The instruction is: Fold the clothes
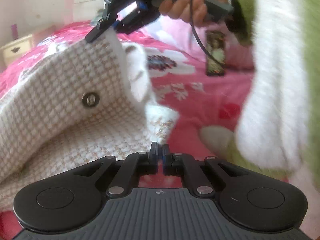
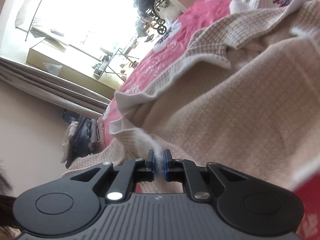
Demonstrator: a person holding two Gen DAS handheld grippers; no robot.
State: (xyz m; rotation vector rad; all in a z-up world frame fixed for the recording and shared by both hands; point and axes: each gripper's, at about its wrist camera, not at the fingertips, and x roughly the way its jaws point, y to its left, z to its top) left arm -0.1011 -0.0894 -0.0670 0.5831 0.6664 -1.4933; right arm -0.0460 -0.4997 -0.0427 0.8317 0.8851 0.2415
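Left wrist view: I see my left gripper (image 1: 159, 150) clamped on the edge of a beige-and-white houndstooth knit garment (image 1: 60, 92) with fuzzy white trim, lying on the pink floral bedspread (image 1: 200, 92).
Right gripper (image 2: 159, 161): pinching the fluffy trim, tilted downward.

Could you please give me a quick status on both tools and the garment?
Left tool shut on checked garment edge. Right tool shut on its white trim. Garment lifted off pink bedspread. Nothing in the way.
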